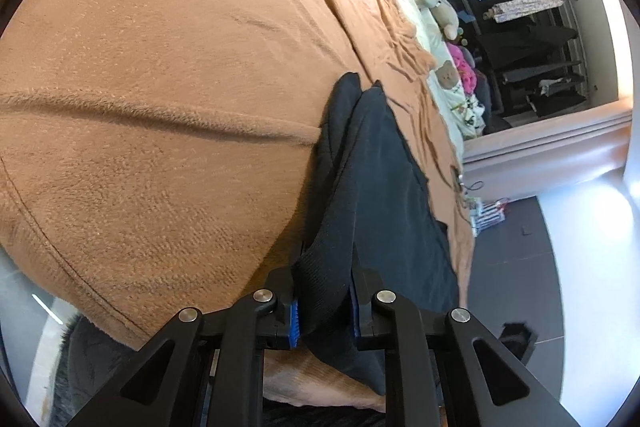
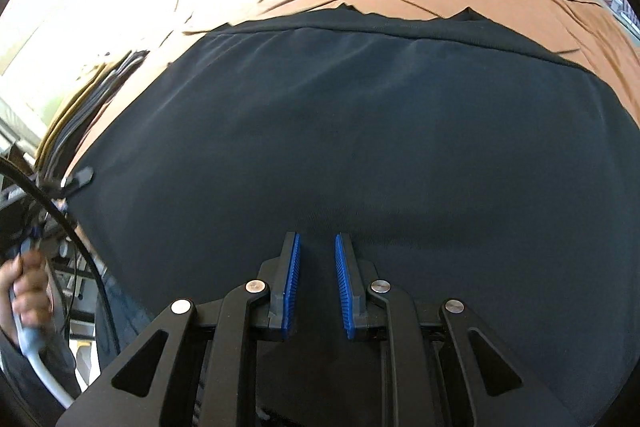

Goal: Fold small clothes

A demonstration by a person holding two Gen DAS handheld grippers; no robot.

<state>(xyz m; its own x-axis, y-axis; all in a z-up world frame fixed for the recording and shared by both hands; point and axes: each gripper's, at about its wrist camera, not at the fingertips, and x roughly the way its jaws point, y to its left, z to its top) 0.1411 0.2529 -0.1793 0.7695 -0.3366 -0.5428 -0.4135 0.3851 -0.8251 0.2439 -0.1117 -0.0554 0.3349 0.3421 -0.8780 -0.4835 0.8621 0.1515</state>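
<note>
A: My left claw (image 1: pixel 323 311) is clamped on a thick bunch of the dark navy soft cotton garment (image 2: pixel 340 147), the blue ribbed pads (image 1: pixel 294 323) biting a folded edge. My right claw (image 2: pixel 317 287) is parted, holding nothing, hovering just above the same cloth.

B: Where does the garment lie?

A: Spread flat on the brown fleece blanket (image 1: pixel 160 107) that covers the bed, near the blanket's front edge. The gathered end hangs from my left claw, just off the blanket's side.

B: How will it handle?

A: Light and limp, I'd judge; it will sag and drape wherever it isn't held, and the smooth weave may slide. I'd take the near hem with the right claw, pinching a doubled edge, since a single layer could slip.
</note>
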